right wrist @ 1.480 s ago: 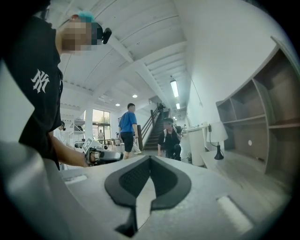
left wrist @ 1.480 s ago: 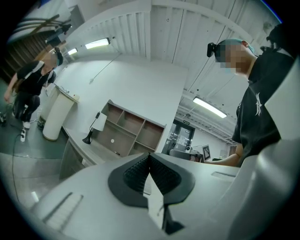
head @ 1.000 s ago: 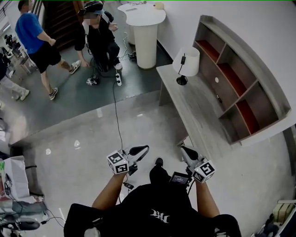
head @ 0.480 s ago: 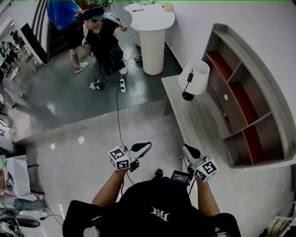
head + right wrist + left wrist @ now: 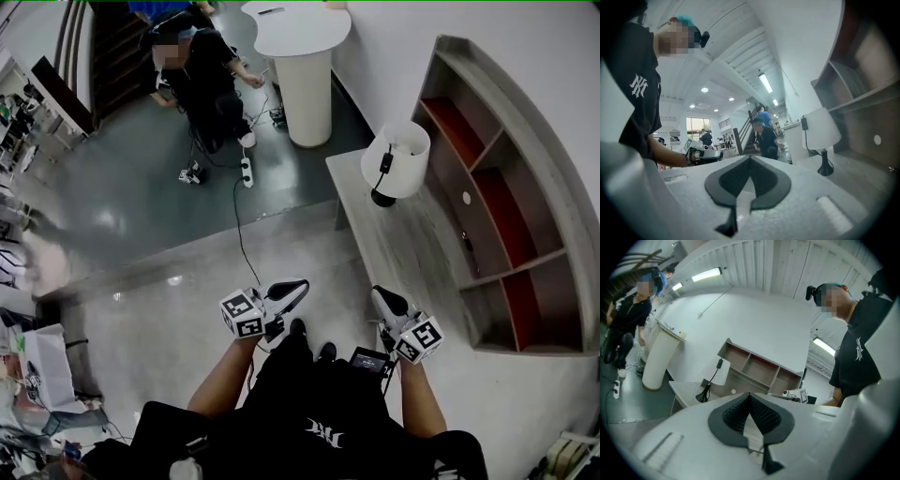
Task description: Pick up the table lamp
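Table lamp [image 5: 397, 161]: stood on desk [image 5: 412, 262], stem hidden under its shade from above. Left tongs [image 5: 292, 289], right tongs [image 5: 382, 298]: pressed together, empty, held level, well apart from lamp.

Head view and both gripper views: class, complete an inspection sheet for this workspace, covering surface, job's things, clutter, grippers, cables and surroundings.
Surface: grey wooden desk, backed by a shelf unit.
Job's things: table lamp, upright near the desk's far end, untouched.
Clutter: nothing seen on the desk besides the lamp.
Grippers: left gripper and right gripper both shut, empty, short of the desk.
Cables: lamp cord hangs against the shade; floor cable runs from a power strip towards the wearer.
Surroundings: white pedestal table; a person beside it.
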Demonstrator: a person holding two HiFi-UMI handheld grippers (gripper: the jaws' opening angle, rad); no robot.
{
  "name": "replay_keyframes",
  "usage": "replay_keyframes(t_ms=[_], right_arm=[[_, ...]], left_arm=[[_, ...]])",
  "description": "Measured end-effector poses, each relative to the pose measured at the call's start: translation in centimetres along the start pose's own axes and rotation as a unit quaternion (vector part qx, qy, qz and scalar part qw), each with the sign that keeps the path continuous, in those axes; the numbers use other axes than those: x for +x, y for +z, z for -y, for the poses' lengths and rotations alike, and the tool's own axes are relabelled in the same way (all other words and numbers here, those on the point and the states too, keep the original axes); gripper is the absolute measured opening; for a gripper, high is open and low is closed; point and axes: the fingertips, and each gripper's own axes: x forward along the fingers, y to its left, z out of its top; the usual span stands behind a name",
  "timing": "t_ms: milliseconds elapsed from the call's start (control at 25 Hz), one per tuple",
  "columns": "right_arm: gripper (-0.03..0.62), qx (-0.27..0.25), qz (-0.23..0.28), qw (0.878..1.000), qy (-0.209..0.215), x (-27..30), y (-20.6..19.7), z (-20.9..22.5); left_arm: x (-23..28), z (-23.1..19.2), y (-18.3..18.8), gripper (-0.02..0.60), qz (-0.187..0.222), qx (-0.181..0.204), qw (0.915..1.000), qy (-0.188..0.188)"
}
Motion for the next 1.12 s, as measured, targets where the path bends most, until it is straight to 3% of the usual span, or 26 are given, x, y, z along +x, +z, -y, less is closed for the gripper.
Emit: replay_keyframes(t_ms=[480, 1120], right_arm=[[0.002, -0.002, 0.002, 0.998, -0.070, 4.5, 3.3, 5.6], [0.002, -0.001, 0.003, 0.990, -0.140, 12.3, 6.3, 10.2]], left_arm=[[3.9, -8.3, 4.7, -0.003, -0.012, -0.006, 0.9986, -0.051], [4.4, -18.7, 11.5, -0.003, -0.026, -0.010, 0.9953, -0.092]])
